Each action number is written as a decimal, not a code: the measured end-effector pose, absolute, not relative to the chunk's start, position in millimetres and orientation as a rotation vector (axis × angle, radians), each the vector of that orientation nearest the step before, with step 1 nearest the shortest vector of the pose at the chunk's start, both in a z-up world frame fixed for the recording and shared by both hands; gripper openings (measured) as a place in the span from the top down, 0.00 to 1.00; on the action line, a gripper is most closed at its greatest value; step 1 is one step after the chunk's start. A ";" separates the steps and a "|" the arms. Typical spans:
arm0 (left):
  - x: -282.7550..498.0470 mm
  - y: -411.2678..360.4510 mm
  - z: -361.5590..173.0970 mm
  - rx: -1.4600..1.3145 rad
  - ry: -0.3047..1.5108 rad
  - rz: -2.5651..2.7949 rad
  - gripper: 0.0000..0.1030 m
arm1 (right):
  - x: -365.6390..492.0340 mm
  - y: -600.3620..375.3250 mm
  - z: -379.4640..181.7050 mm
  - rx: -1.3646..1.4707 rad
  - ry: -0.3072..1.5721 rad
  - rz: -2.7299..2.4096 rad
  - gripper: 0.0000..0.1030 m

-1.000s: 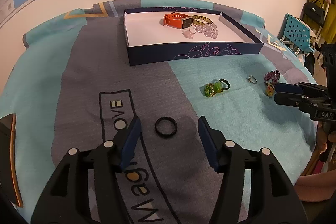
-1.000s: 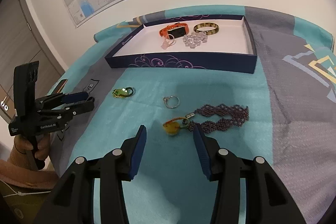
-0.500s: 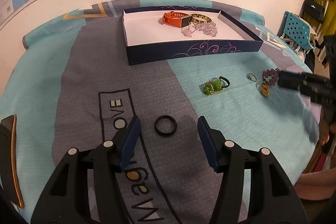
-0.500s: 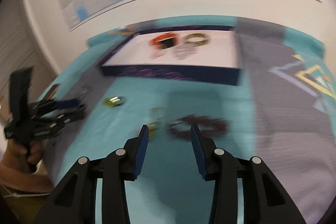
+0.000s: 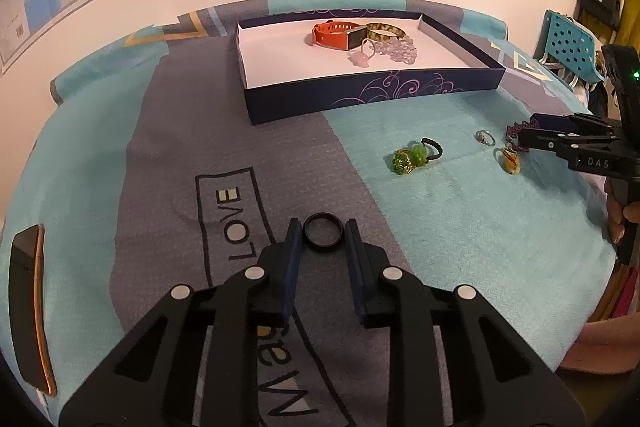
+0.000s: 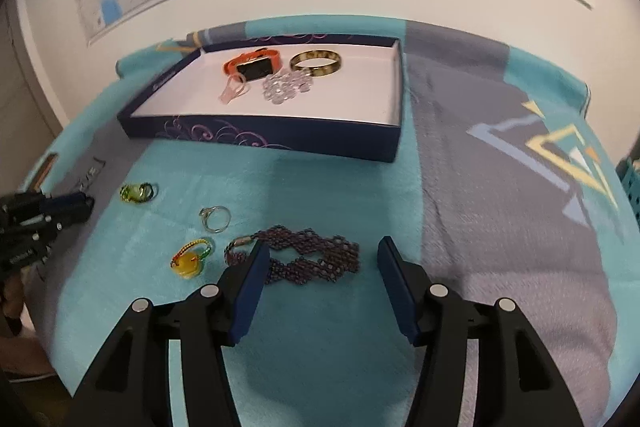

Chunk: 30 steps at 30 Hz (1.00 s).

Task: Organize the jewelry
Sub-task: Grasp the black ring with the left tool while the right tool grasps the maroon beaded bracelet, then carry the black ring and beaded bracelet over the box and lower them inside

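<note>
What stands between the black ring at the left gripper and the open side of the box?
Nothing visible. The left gripper is closing its jaws around the black ring, and only bare bedspread lies up to the box. Its near wall must be cleared.

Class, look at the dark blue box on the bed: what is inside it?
Inside the box: an orange watch, a gold bangle, a clear bead bracelet and a pink piece. The near wall hides the floor's front strip.
</note>
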<state>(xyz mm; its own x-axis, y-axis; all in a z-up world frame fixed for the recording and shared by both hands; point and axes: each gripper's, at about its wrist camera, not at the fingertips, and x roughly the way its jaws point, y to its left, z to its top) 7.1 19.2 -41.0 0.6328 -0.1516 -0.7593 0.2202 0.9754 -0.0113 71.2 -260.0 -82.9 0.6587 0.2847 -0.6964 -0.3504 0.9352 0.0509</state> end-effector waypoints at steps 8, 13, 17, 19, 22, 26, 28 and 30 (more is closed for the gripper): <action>15.0 21.8 -39.5 0.040 0.862 -0.232 0.78 | 71.3 -249.7 -80.0 -0.127 0.781 0.417 0.88; 19.5 20.7 -32.7 0.014 0.845 -0.263 0.78 | 72.4 -253.1 -71.8 -0.077 0.769 0.447 0.89; 23.8 16.4 -21.2 0.011 0.814 -0.295 0.78 | 72.3 -253.8 -55.8 -0.056 0.734 0.473 0.89; 26.1 14.1 -15.9 0.019 0.798 -0.302 0.78 | 72.1 -251.8 -45.7 -0.064 0.711 0.482 0.89; 31.6 10.5 -7.2 0.023 0.778 -0.317 0.78 | 73.0 -249.0 -30.2 -0.068 0.677 0.500 0.89; 41.3 6.3 6.8 0.034 0.740 -0.323 0.78 | 79.2 -245.5 -10.0 -0.082 0.630 0.513 0.89; 49.1 4.7 14.1 0.031 0.724 -0.330 0.78 | 83.7 -244.0 -2.2 -0.084 0.612 0.519 0.89; 58.8 3.1 19.8 0.029 0.712 -0.334 0.78 | 91.3 -241.0 5.5 -0.082 0.598 0.529 0.90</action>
<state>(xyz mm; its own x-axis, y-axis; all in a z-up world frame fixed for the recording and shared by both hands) 58.8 3.1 19.8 0.7063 -0.2909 -0.6454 0.3104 0.9466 -0.0870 91.3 -241.0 5.5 0.6983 0.4506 -0.5562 -0.4968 0.8645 0.0765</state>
